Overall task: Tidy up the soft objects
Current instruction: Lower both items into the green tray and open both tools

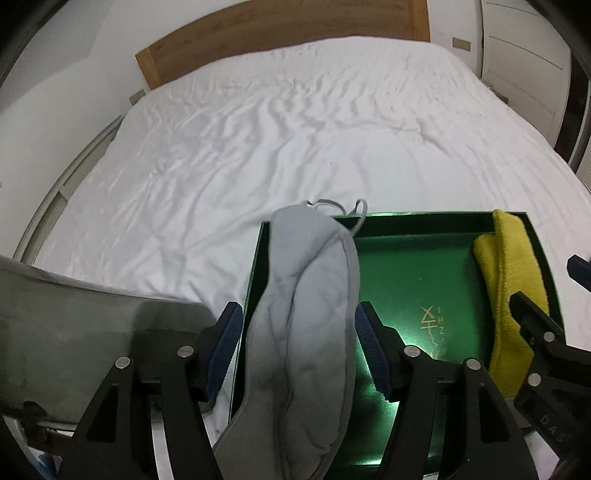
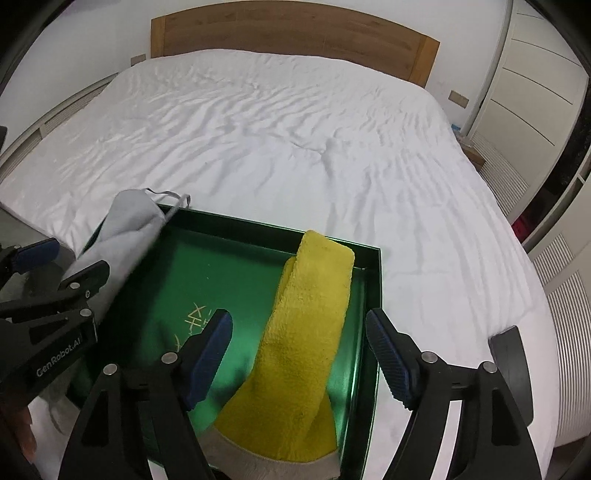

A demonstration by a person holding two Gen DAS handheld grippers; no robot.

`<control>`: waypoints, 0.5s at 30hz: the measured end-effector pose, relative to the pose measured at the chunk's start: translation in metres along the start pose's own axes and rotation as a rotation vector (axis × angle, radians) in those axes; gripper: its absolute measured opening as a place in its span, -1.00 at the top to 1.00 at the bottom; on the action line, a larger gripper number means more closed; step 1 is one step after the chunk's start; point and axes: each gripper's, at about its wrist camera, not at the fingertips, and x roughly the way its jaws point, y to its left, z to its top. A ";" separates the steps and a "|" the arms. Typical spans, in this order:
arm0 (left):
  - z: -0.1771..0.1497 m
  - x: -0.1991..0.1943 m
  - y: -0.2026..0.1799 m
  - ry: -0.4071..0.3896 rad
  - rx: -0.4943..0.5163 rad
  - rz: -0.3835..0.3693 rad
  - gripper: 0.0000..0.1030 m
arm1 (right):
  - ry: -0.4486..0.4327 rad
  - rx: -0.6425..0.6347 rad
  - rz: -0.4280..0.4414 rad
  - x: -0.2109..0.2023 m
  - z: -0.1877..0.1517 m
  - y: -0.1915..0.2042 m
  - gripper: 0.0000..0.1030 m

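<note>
A shallow green box (image 1: 417, 225) (image 2: 373, 295) lies on the white bed. A grey padded eye mask (image 1: 306, 317) (image 2: 125, 229) lies along the box's left side, its strap over the far rim. My left gripper (image 1: 299, 347) is open, its blue pads either side of the mask, apart from it. A folded yellow towel (image 2: 306, 332) (image 1: 513, 288) lies along the box's right side. My right gripper (image 2: 299, 362) is open around the towel, not touching it.
The wrinkled white bed (image 1: 258, 147) (image 2: 295, 129) stretches to a wooden headboard (image 2: 295, 29). A dark grey object (image 1: 74, 325) sits at the bed's near left edge. White cupboards (image 2: 535, 92) stand to the right.
</note>
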 end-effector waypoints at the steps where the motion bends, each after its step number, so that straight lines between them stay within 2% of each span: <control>1: 0.000 -0.002 0.001 -0.007 -0.001 -0.002 -0.11 | -0.002 0.001 -0.001 -0.004 0.000 0.000 -0.46; 10: -0.020 -0.050 0.010 -0.036 -0.052 -0.077 -0.11 | -0.041 0.044 -0.013 -0.056 -0.018 0.004 -0.46; 15: -0.038 -0.090 0.009 -0.090 -0.055 -0.120 -0.11 | -0.054 0.045 -0.054 -0.083 -0.032 0.010 -0.46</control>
